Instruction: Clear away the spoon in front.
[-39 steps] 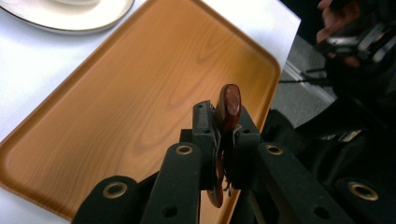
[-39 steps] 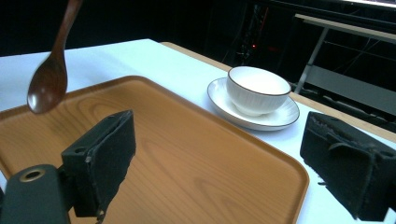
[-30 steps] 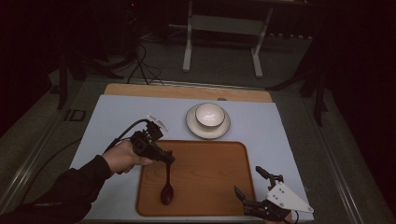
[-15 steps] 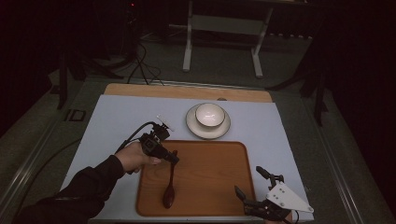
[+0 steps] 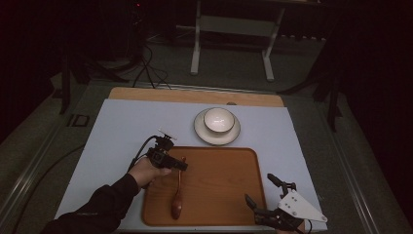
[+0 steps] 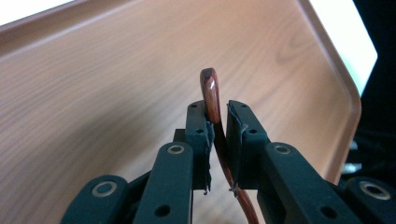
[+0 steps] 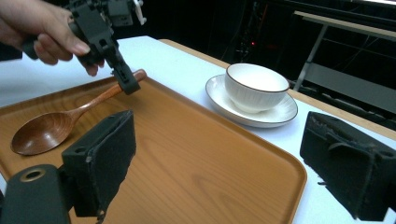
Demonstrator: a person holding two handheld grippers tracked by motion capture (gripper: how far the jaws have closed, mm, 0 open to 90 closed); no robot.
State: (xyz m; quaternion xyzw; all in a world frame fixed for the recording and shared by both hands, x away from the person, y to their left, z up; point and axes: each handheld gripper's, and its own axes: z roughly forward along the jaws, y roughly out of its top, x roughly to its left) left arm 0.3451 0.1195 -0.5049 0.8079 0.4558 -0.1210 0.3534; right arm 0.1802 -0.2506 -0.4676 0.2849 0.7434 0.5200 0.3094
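Note:
A dark wooden spoon (image 5: 176, 208) has its bowl end resting on the wooden tray (image 5: 229, 190) at the front left. Its handle slants up toward the tray's far rim. My left gripper (image 5: 181, 166) is shut on that handle near its tip. In the left gripper view the handle tip (image 6: 209, 86) sticks out past the closed pads (image 6: 238, 128). The right gripper view shows the spoon (image 7: 42, 130) and the hand-held left gripper (image 7: 126, 86) across the tray. My right gripper (image 5: 259, 187) hovers open at the tray's front right corner, with nothing between its wide jaws.
A white bowl (image 5: 218, 119) sits on a white saucer (image 5: 234, 136) just beyond the tray's far edge, on the pale blue mat (image 5: 122, 131). The same bowl (image 7: 256, 86) appears in the right gripper view. A metal stand (image 5: 231, 29) is on the floor behind the table.
My left hand and gripper have shifted slightly to the right with the spoon, and the spoon's bowl slid a little with them. The right gripper has not moved.

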